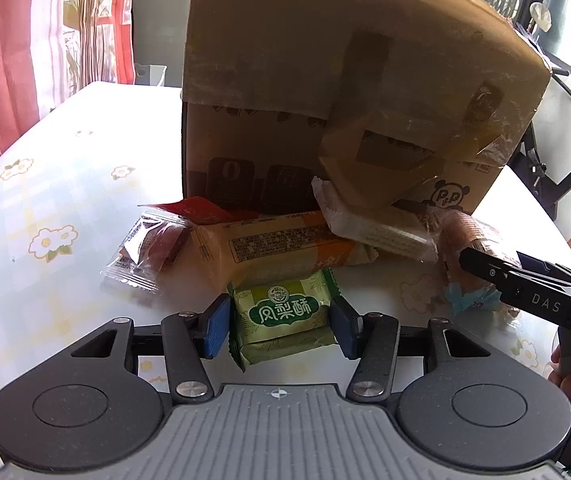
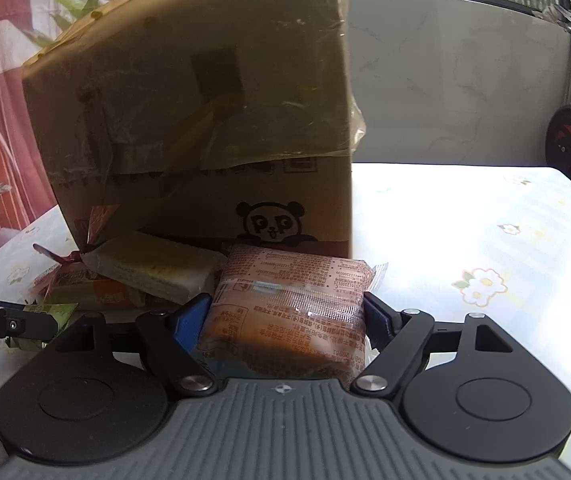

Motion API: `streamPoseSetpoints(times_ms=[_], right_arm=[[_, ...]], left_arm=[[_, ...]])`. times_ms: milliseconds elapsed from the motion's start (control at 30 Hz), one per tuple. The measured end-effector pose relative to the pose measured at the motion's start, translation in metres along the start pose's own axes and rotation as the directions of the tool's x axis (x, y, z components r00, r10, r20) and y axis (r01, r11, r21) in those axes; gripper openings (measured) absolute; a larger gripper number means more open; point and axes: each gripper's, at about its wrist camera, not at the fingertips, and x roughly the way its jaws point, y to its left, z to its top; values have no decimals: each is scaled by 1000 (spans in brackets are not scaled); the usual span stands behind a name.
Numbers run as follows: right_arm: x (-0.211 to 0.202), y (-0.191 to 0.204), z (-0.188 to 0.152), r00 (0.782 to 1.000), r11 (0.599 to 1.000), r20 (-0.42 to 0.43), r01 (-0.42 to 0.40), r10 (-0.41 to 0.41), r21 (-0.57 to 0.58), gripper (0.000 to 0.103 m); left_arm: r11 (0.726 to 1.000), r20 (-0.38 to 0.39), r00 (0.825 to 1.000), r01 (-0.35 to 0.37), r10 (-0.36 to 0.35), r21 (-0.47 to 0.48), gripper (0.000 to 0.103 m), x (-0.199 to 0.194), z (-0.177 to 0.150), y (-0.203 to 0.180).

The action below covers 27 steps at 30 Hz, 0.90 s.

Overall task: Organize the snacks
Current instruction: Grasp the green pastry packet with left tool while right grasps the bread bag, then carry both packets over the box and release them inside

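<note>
Left gripper [image 1: 280, 322] pinches green pastry packet [image 1: 283, 316]; right gripper [image 2: 284, 314] clamps orange snack pack [image 2: 289, 312]; we judge both destined for carton [image 1: 325, 92].

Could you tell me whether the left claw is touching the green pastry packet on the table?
Touching. In the left wrist view the left claw has both blue pads pressed against the sides of the green pastry packet, with no gap visible on either side.
</note>
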Motion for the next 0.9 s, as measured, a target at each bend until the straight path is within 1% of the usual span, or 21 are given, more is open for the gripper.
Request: streamPoseSetpoints(times_ms=[133, 233, 467, 567, 700, 800, 900], right_arm=[[-17, -14, -1, 999, 995, 34, 39, -42, 89, 80], [-29, -24, 5, 994, 988, 71, 72, -82, 139, 80], [-52, -29, 27, 981, 982, 155, 88, -114, 166, 80], [-62, -28, 38, 972, 982, 199, 88, -122, 170, 80], [-80, -29, 58, 953, 984, 275, 87, -127, 154, 80], [-94, -28, 76, 935, 989, 333, 84, -120, 119, 80], [-102, -24, 96, 914, 993, 392, 75, -107, 96, 80]], left_arm=[[1000, 25, 1000, 6, -6, 11, 56, -7, 2, -2], [1000, 50, 999, 5, -6, 24, 56, -12, 6, -5], [999, 121, 993, 9, -14, 46, 56, -29, 14, -7], [998, 166, 986, 18, -29, 66, 56, -42, 22, -9], [993, 247, 967, 30, -57, 110, 56, -67, 38, -13], [989, 308, 947, 48, -89, 139, 56, -86, 54, -16], [982, 366, 922, 60, -124, 181, 56, -105, 73, -22]])
